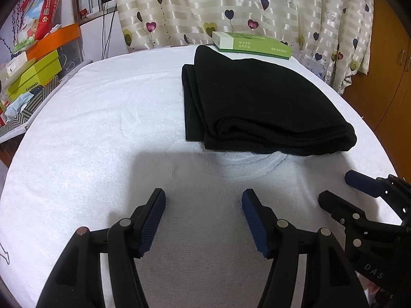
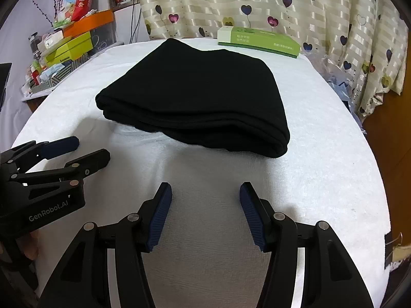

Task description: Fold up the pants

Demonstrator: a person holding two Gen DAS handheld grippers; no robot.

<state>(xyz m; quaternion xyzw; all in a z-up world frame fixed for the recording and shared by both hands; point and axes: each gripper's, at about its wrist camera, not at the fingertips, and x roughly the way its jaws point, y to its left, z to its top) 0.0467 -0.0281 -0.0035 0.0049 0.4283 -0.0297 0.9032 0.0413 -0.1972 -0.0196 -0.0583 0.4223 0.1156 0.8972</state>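
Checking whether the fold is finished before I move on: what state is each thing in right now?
Pants: folded into a compact stack, lying on the white towel, untouched.
Left gripper: open, empty, above bare towel short of the pants.
Right gripper: open, empty, also short of the pants.
Green box: closed, lying flat behind the pants.

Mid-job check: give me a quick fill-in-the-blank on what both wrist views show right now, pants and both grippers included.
1. The black pants lie ____ on the white towel.
2. The green box sits at the far edge, in front of the ____.
3. The left hand-held gripper has ____ between its open jaws.
4. The right hand-held gripper has its jaws ____.

Missing words: folded; curtain; nothing; open
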